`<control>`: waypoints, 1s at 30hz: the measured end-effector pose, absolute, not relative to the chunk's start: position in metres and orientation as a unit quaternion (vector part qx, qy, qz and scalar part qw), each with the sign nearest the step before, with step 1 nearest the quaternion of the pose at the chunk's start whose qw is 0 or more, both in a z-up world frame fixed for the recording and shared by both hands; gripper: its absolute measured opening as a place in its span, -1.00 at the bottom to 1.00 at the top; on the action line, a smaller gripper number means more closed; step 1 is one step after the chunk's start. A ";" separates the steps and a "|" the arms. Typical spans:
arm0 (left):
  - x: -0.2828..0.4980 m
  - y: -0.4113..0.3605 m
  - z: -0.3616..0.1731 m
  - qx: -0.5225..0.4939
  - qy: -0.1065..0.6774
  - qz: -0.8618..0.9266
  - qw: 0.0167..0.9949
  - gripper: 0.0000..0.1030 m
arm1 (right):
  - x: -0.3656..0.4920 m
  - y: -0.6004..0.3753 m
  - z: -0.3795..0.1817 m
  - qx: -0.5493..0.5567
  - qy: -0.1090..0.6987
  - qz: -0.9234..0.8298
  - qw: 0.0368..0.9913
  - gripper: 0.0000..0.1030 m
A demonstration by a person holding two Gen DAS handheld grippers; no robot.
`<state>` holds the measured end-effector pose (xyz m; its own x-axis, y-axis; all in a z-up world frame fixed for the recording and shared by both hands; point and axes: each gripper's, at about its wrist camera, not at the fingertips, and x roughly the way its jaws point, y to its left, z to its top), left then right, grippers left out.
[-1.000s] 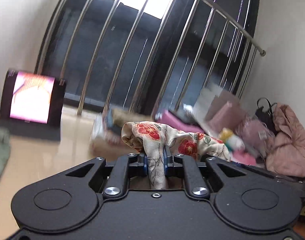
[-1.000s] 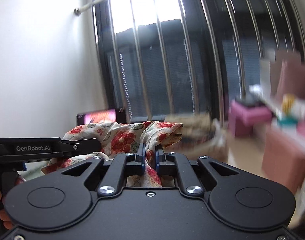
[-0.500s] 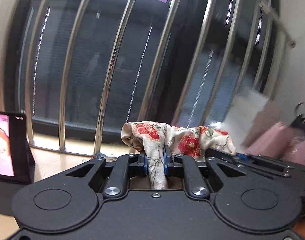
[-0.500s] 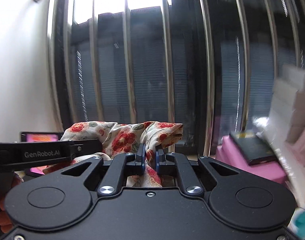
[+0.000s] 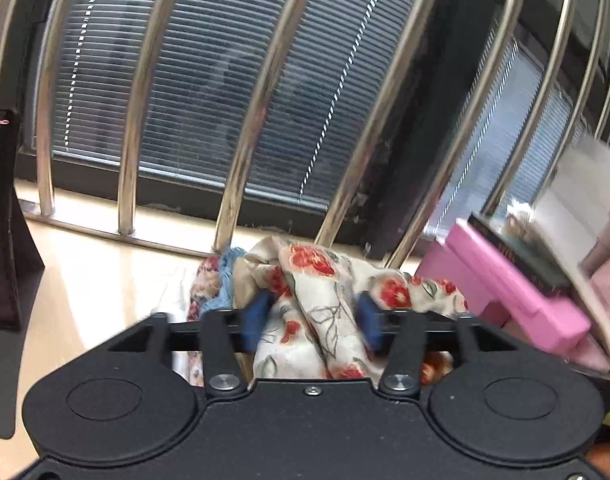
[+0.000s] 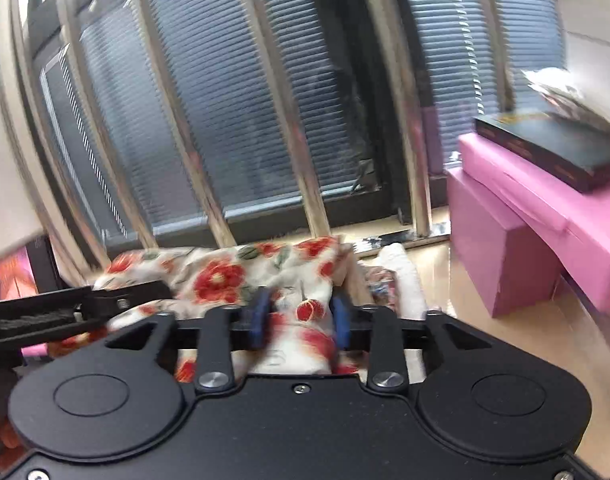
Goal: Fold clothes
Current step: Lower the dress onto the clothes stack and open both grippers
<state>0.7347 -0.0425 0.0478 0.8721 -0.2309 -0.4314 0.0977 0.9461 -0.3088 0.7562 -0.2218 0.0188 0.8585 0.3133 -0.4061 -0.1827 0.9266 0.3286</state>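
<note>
No writing can be read: the gold print on the spine of the flat black book (image 6: 553, 148) is too blurred. This book lies on top of the pink rectangular boxes (image 6: 517, 232), which look wrapped in smooth pink paper and stand right of the cloth.

The cream floral cloth with red flowers and grey-green leaves (image 5: 317, 292) is thin and crumpled. It lies in a loose heap on the glossy pale wooden floor (image 5: 93, 280), just in front of the shiny round metal railing bars (image 5: 261, 92). Behind the bars there is a dark window with grey horizontal blinds (image 5: 209, 80).

The left gripper (image 5: 311, 318) has just been opening; its blue pads stand apart and the cloth lies slack between them, not pressed. The right gripper (image 6: 301, 316) has also just been opening, with the cloth loose between its blue pads. Left of the cloth, a black stand with a pink screen (image 6: 13, 280) is partly visible.
</note>
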 end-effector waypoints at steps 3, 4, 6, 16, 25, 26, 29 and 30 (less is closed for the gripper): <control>0.718 -0.046 0.072 -0.135 0.167 -0.087 0.973 0.52 | 0.736 -0.238 0.029 0.168 0.177 0.119 0.962 0.04; 0.712 -0.050 0.076 -0.134 0.157 -0.094 0.974 0.51 | 0.728 -0.241 0.033 0.171 0.156 0.115 0.966 0.04; 0.701 -0.058 0.082 -0.135 0.139 -0.106 0.975 0.37 | 0.719 -0.237 0.036 0.159 0.128 0.118 0.972 0.03; 0.714 -0.072 0.045 -0.065 0.210 -0.075 0.973 -0.75 | 0.729 -0.187 -0.003 0.109 0.169 0.127 0.971 -0.73; 0.674 -0.055 0.069 -0.095 0.161 -0.074 0.980 0.28 | 0.700 -0.198 0.017 0.105 0.137 0.121 0.978 0.20; 0.660 -0.051 0.075 -0.105 0.146 -0.074 0.981 0.77 | 0.688 -0.203 0.024 0.106 0.119 0.113 0.981 0.31; 0.617 -0.038 0.091 -0.134 0.099 -0.071 0.984 0.99 | 0.644 -0.217 0.043 0.108 0.078 0.104 0.986 1.00; 0.600 -0.035 0.096 -0.136 0.092 -0.073 0.984 1.00 | 0.627 -0.220 0.049 0.105 0.060 0.099 0.988 0.99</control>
